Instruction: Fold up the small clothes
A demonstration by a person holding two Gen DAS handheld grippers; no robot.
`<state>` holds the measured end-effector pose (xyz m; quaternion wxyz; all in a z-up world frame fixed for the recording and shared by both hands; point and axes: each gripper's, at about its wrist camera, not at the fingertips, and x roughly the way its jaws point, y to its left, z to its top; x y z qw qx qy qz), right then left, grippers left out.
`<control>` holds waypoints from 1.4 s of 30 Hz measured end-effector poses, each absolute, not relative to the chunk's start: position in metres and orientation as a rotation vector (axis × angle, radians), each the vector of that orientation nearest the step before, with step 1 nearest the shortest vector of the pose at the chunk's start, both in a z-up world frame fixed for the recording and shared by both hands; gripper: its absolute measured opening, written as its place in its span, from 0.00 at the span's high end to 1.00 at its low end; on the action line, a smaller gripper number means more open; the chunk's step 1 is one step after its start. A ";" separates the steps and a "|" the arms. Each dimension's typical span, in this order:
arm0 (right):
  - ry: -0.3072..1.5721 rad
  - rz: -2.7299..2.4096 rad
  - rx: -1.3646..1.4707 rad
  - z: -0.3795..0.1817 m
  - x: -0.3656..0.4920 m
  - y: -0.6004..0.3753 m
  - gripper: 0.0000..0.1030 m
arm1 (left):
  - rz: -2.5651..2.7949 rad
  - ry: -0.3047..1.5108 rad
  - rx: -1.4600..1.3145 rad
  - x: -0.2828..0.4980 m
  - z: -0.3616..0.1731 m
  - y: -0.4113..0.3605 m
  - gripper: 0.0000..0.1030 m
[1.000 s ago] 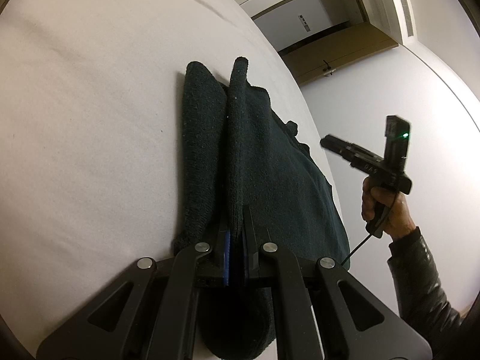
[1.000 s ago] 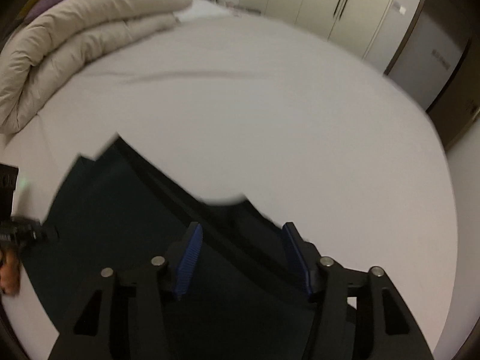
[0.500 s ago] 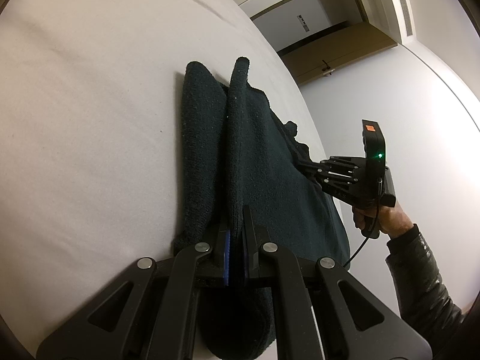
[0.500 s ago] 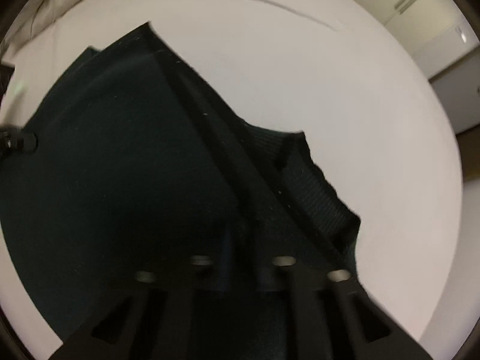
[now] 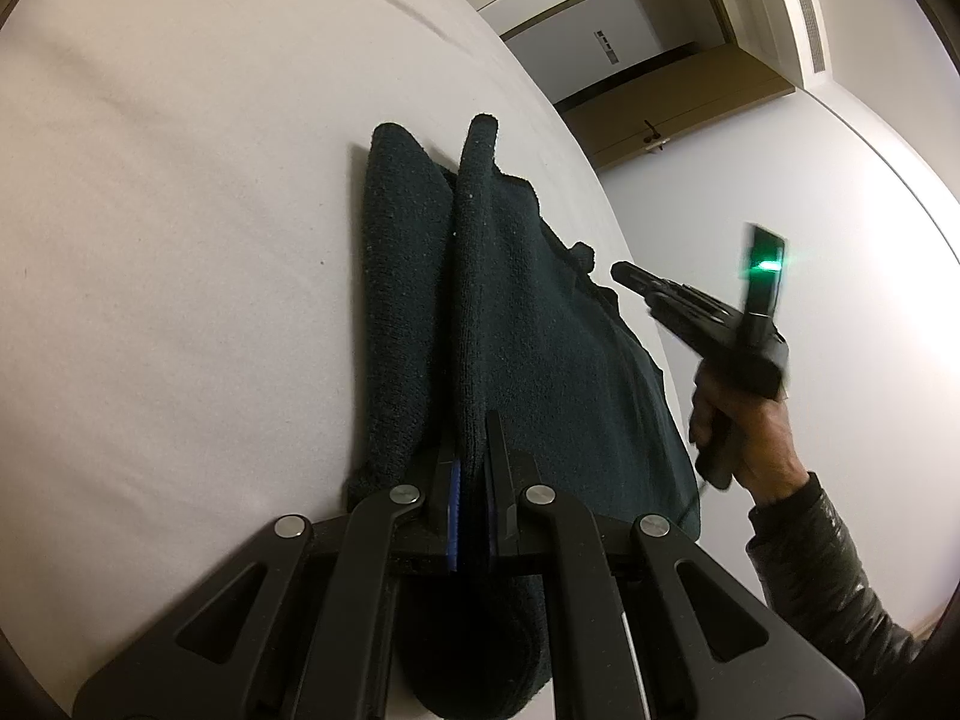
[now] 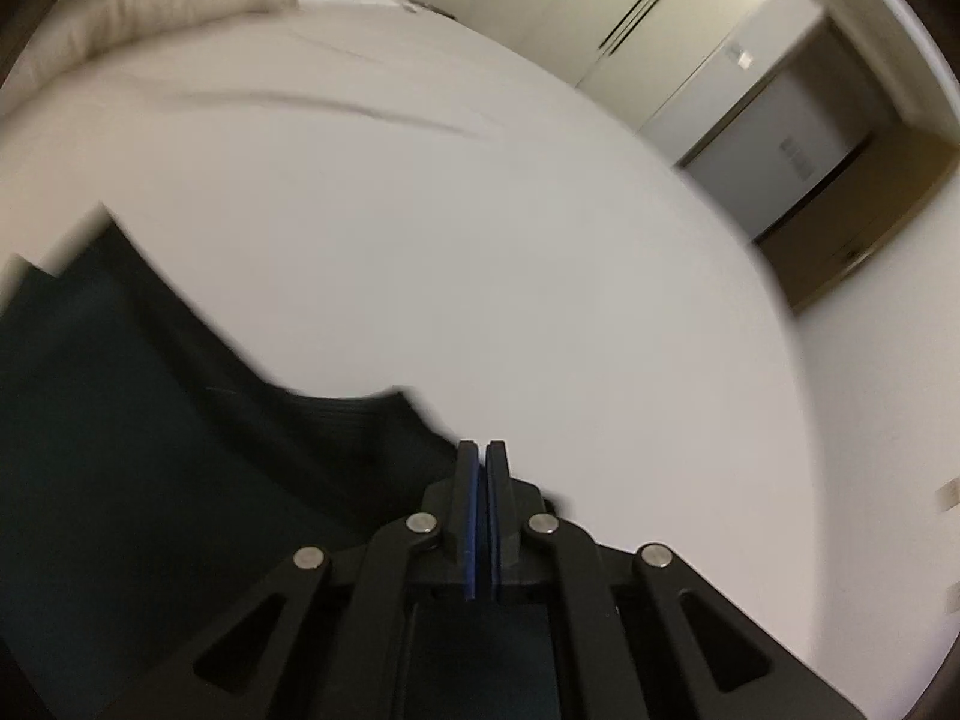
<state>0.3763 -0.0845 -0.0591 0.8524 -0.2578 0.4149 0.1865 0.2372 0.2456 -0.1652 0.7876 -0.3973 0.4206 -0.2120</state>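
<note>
A dark green knit garment [image 5: 540,330] lies folded lengthwise on the white bed [image 5: 180,240]. My left gripper [image 5: 471,438] is shut on a raised fold at the garment's near end, and cloth fills the space between its blue pads. In the left wrist view my right gripper [image 5: 621,269] hovers just above the garment's far right edge, held by a hand [image 5: 744,420]. In the right wrist view the right gripper [image 6: 482,450] is shut with its pads together and no cloth visible between them. There the garment [image 6: 150,420] lies blurred to the left, below the fingers.
A beige duvet [image 6: 180,0] is bunched at the far left of the bed [image 6: 480,240]. White wardrobes [image 6: 570,0] and a doorway [image 6: 810,168] stand beyond the bed. The bed's edge runs close to the garment's right side.
The right gripper went from open to shut, dipped down onto the garment, then lifted off and tilted up. The left gripper and its fold stayed put.
</note>
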 end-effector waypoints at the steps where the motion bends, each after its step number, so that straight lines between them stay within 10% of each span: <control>1: 0.864 0.444 -0.561 -0.056 0.368 -0.078 0.74 | -0.457 0.906 -0.857 0.237 -0.165 0.245 0.95; 2: 0.840 0.425 -0.623 -0.056 0.363 -0.069 0.50 | -0.459 0.903 -0.860 0.237 -0.165 0.245 0.95; 4: 0.848 0.457 -0.709 -0.061 0.356 -0.054 0.35 | -0.460 0.902 -0.866 0.238 -0.165 0.245 0.95; 7: 0.925 0.484 -0.733 -0.073 0.362 -0.043 0.34 | -0.463 0.902 -0.877 0.240 -0.165 0.246 0.95; 9: 0.976 0.494 -0.739 -0.085 0.364 -0.045 0.39 | -0.462 0.904 -0.869 0.239 -0.165 0.247 0.95; 14: 0.960 0.502 -0.746 -0.082 0.369 -0.035 0.93 | -0.437 0.922 -0.768 0.238 -0.155 0.237 0.95; 27: 0.806 0.242 -0.535 -0.062 0.367 -0.064 0.99 | -0.447 0.840 -0.935 0.230 -0.155 0.253 0.94; 29: 0.751 0.254 -0.404 -0.039 0.353 -0.074 0.79 | -0.413 0.786 -0.912 0.225 -0.144 0.256 0.92; 31: 0.734 0.303 -0.269 -0.019 0.323 -0.097 0.40 | -0.405 0.728 -0.890 0.217 -0.132 0.260 0.85; 32: 0.737 0.335 -0.222 -0.009 0.307 -0.113 0.37 | -0.415 0.682 -0.869 0.213 -0.122 0.259 0.83; 36: 0.849 0.370 -0.137 -0.014 0.280 -0.153 0.54 | -0.450 0.589 -0.713 0.203 -0.093 0.235 0.26; 42: 0.977 0.266 0.019 -0.064 0.330 -0.220 0.75 | -0.442 0.773 -0.591 0.215 -0.120 0.187 0.28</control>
